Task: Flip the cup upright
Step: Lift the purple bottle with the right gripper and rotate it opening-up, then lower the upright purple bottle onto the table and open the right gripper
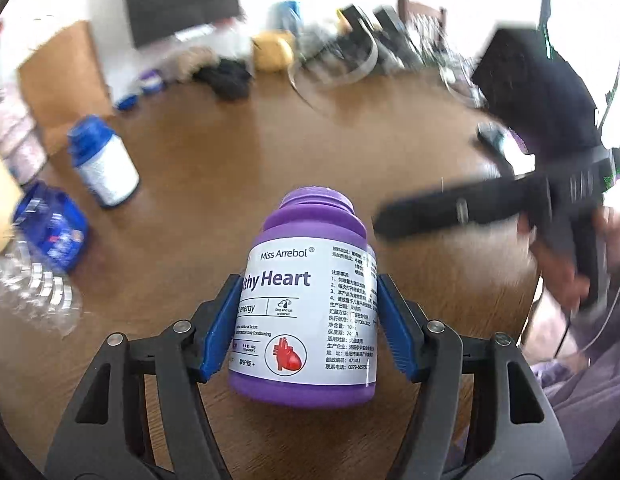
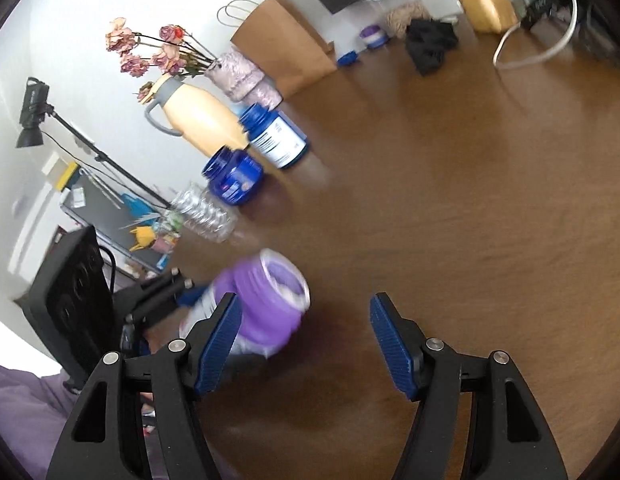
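Note:
A purple open-mouthed bottle with a white "Healthy Heart" label stands between my left gripper's blue pads, mouth up and tilted a little away. My left gripper is shut on it, low over the wooden table. In the right wrist view the same bottle shows blurred at the lower left, held by the left gripper. My right gripper is open and empty over bare table, just right of the bottle. It also shows in the left wrist view as a blurred black shape.
A white bottle with a blue neck, a blue jar and a clear plastic bottle stand at the left. A yellow jug, dried flowers, a paper bag and clutter line the far edge.

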### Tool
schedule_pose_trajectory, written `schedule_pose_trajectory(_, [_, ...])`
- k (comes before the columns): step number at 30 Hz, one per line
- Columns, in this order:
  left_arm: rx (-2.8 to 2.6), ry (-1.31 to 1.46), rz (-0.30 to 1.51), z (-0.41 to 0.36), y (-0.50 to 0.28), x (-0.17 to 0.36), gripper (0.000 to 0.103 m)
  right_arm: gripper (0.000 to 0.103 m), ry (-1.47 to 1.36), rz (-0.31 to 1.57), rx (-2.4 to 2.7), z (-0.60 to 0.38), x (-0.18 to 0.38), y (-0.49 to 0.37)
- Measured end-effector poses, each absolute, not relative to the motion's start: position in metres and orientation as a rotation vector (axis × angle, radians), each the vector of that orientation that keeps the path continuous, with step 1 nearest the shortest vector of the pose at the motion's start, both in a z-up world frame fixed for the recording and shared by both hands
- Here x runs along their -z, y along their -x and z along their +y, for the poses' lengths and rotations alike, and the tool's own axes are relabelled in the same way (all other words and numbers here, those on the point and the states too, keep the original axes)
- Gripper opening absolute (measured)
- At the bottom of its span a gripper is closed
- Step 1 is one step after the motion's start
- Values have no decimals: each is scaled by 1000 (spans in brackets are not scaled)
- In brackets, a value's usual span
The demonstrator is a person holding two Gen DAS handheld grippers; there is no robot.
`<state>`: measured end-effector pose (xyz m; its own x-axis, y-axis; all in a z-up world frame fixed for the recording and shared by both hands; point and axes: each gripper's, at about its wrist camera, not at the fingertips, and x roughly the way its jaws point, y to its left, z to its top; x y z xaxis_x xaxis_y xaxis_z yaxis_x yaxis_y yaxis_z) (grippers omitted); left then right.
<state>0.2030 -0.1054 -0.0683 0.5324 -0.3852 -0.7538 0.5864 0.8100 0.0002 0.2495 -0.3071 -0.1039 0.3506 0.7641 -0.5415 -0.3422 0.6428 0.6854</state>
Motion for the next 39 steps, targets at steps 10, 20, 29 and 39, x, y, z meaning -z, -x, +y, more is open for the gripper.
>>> schedule_pose_trajectory(10, [581,-162,678,-77,-186,49,62,70,-847,981,-1036,-270,108,-272])
schedule_pose_trajectory(20, [639,-155,725,-69,-213,55,72,68,-502,988,-905,-223,85,-286])
schedule_pose_trajectory(29, [354,-53,755,-52,-284,41,103,68,-41,806,-586,-212,46,-357])
schedule_pose_trajectory(39, [104,-9,739,-37,-322,42,103,68,200,747,-389,-173,67,-434])
